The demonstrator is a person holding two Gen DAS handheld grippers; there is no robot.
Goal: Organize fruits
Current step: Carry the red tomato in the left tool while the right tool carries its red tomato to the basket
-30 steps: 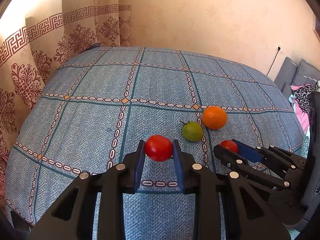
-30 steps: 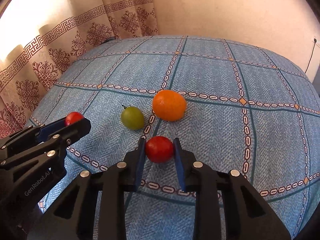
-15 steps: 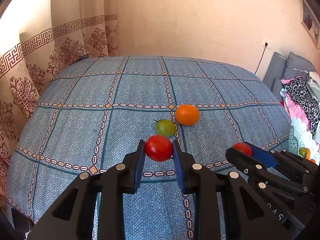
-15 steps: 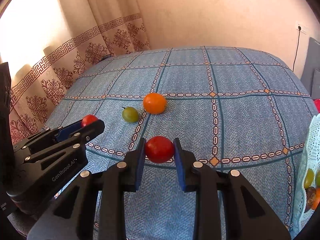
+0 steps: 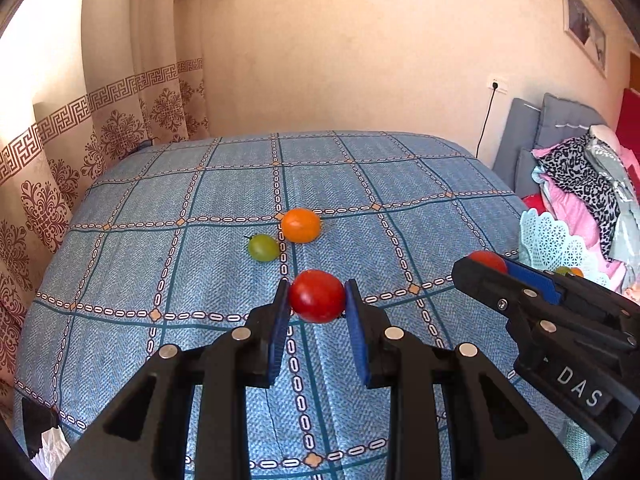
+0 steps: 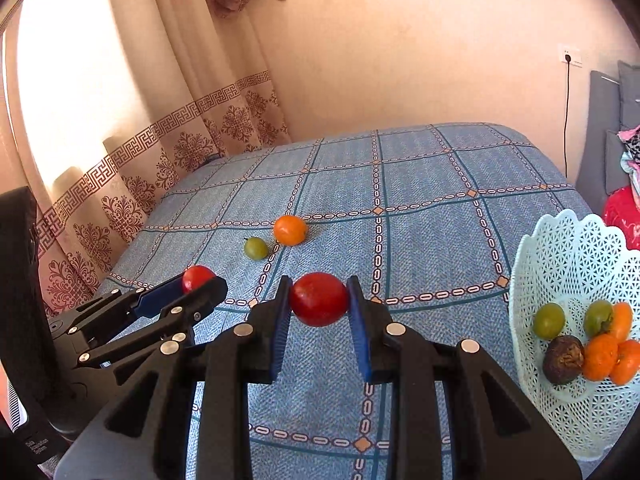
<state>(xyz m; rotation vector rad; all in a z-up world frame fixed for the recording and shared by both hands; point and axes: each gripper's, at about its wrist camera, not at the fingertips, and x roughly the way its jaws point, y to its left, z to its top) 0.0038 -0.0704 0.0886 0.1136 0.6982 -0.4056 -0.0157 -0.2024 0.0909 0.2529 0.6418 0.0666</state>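
A bed covered by a blue checked bedspread (image 5: 224, 208) fills the middle. Behind it runs a plain peach wall (image 5: 360, 60). At nine o'clock hang beige curtains (image 6: 132, 184) with brown Greek-key borders, backlit by bright daylight. At two o'clock sit a wall socket (image 5: 498, 86), a framed picture (image 5: 584, 28) and grey cushions (image 5: 552, 128).

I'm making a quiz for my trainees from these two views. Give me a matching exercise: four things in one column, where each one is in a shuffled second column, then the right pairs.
Things
1. red tomato
2. green tomato
3. orange
4. dark brown fruit

Places
A. in the white basket
B. on the bedspread, farthest from the camera
C. between the right gripper fingers
D. on the bedspread, left of the orange

Pairs: 1-C, 2-D, 3-B, 4-A
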